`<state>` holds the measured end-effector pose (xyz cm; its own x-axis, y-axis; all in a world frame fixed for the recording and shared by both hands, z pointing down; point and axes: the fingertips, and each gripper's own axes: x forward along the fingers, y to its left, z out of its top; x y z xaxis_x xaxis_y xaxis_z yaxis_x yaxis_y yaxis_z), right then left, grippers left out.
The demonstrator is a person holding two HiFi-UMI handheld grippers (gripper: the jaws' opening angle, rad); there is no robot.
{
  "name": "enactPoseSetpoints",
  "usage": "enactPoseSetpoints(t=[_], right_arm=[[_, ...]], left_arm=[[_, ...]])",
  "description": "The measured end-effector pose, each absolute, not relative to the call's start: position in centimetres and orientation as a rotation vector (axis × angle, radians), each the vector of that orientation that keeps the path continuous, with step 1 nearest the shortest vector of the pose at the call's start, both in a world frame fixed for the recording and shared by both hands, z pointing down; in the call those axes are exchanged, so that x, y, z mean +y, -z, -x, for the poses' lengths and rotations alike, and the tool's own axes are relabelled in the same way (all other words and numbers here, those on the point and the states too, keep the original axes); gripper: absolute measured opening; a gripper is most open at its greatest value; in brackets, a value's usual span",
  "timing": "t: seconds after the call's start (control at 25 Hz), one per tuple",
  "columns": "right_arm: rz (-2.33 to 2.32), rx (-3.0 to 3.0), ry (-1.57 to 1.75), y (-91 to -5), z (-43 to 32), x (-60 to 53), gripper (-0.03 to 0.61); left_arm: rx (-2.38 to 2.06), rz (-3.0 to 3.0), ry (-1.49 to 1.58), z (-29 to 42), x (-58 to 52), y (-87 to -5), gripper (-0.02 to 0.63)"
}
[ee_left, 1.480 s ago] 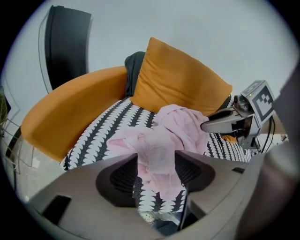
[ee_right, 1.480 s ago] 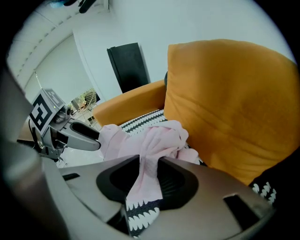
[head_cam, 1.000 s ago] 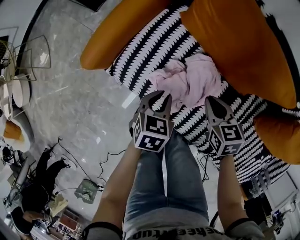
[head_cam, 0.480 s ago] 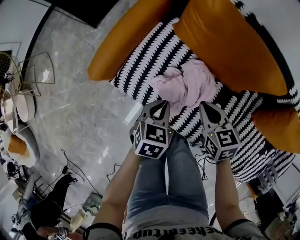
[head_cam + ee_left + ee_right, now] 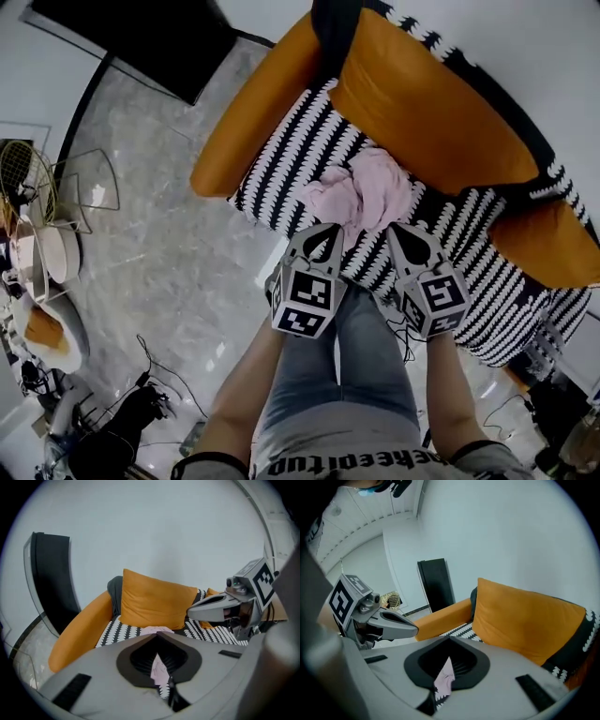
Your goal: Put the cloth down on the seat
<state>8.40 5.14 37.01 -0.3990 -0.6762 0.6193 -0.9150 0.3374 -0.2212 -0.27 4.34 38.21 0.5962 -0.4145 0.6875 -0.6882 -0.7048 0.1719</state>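
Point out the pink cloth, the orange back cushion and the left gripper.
pink cloth (image 5: 367, 190): head view, middle of the crumpled heap.
orange back cushion (image 5: 427, 112): head view, centre of its face.
left gripper (image 5: 329, 229): head view, tips of its closed jaws.

A line of capital letters runs along my waistband (image 5: 361, 461), well behind my left gripper (image 5: 328, 230) and right gripper (image 5: 394, 230); I cannot read it for sure. The left cube (image 5: 305, 302) and right cube (image 5: 436, 302) bear square coded markers only.

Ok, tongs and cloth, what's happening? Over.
Left tongs shut, empty. Right tongs shut, empty. Pink cloth lies crumpled on the black-and-white seat. Nothing in the way.
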Motion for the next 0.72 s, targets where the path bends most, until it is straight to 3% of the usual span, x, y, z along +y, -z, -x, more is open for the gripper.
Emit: enactPoseSetpoints(t=[0.72], right_arm=[[-1.480, -2.293, -0.608, -27.2, -6.9, 5.8, -0.002]], left_arm=[[-0.826, -2.607, -0.727, -1.8, 4.3, -28.0, 0.026]])
